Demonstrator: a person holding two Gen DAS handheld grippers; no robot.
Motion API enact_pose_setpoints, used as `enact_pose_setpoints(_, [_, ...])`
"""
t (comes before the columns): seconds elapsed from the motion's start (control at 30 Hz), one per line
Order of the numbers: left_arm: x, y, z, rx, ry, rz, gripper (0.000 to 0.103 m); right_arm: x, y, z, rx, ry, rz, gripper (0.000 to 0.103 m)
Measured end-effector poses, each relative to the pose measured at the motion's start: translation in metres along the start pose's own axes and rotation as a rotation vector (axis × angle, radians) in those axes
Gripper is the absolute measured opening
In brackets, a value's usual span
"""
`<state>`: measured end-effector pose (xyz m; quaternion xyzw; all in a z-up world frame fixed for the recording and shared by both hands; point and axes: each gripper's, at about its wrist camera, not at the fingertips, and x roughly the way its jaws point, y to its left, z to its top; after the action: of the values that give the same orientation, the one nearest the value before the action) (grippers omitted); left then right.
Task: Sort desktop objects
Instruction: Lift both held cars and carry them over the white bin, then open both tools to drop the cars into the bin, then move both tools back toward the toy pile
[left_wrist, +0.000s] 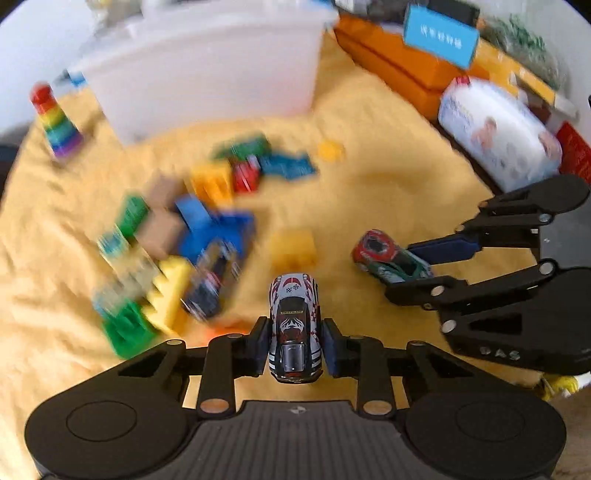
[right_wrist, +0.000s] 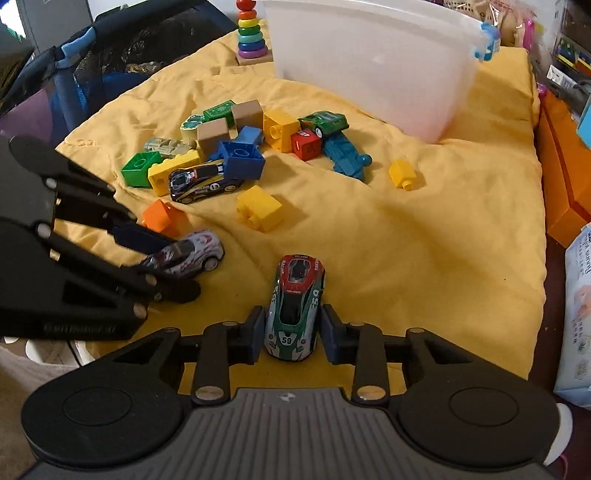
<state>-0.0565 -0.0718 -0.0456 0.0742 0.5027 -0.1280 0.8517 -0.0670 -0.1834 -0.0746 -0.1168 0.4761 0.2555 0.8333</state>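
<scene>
On the yellow cloth (right_wrist: 424, 258), my left gripper (left_wrist: 295, 332) is shut on a silver toy car (left_wrist: 293, 317) with red flame marks, its blue pads against both sides. In the right wrist view the same car (right_wrist: 192, 251) sits in the left gripper (right_wrist: 181, 266), nose to the right. My right gripper (right_wrist: 293, 325) is shut on a green and red race car (right_wrist: 295, 299) numbered 59, which rests on the cloth. From the left wrist view the right gripper (left_wrist: 399, 271) and its car (left_wrist: 384, 254) lie to the right.
A white plastic bin (right_wrist: 369, 62) stands at the back. Before it lies a pile of building blocks (right_wrist: 236, 147) with a dark car (right_wrist: 203, 181), a green car (right_wrist: 327, 122) and a teal toy (right_wrist: 343, 155). Loose yellow blocks (right_wrist: 260, 206) lie nearby. A rainbow ring stacker (right_wrist: 251, 33) stands far left.
</scene>
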Motion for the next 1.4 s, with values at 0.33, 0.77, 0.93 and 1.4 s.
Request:
enact_pose_setpoints(0.33, [-0.061, 0.046, 0.129, -0.064, -0.328, 0.193, 0.033, -0.064, -0.045, 0.101, 0.101, -0.314, -0.097, 0.033])
enact_pose_setpoints(0.77, [0.026, 0.106, 0.242, -0.123, -0.260, 0.243, 0.034, -0.023, -0.085, 0.225, 0.246, -0.351, -0.238, 0.034])
enact_pose_setpoints(0.93, [0.035, 0.103, 0.235, -0.031, -0.254, 0.262, 0.056, -0.006, -0.082, 0.222, 0.272, -0.291, -0.287, 0.038])
enact_pose_setpoints(1.4, [-0.007, 0.123, 0.153, -0.055, -0.302, 0.239, 0.073, -0.040, -0.022, 0.159, 0.191, -0.332, -0.294, 0.059])
